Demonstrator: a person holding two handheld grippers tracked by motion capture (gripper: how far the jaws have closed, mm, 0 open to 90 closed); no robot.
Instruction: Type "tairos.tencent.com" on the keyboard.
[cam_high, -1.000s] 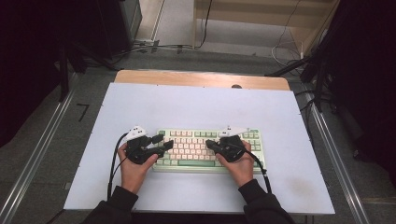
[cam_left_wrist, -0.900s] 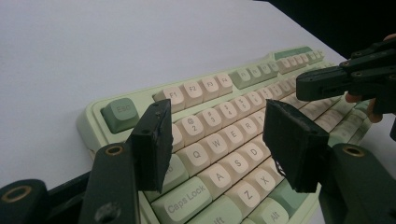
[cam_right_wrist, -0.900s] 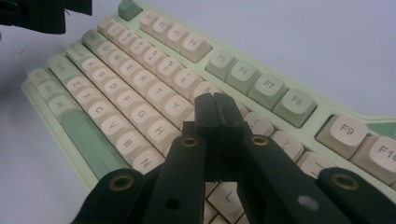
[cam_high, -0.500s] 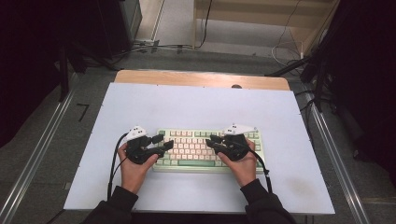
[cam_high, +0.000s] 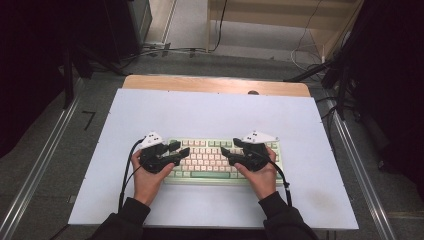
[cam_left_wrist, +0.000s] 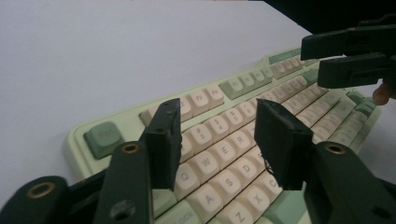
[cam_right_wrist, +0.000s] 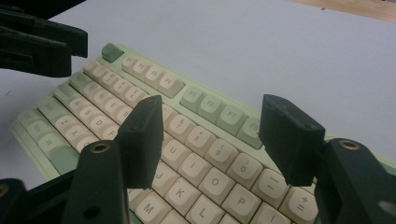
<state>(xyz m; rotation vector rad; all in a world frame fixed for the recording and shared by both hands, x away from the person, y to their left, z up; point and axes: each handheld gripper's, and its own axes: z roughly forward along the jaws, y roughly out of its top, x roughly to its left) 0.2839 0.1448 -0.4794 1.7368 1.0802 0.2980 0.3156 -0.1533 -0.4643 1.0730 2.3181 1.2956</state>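
A big white sheet (cam_high: 210, 115) is lying flat over a wooden table (cam_high: 215, 84). Behind the table, thin cables (cam_high: 165, 49) are trailing across the grey floor (cam_high: 260, 55). A pale wooden shelf unit (cam_high: 280, 15) is standing farther back. Metal rails (cam_high: 357, 165) are running along both sides.

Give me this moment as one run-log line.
left gripper: open, jaws just closing, over keyboard | right gripper: open, jaws just opening, nothing held
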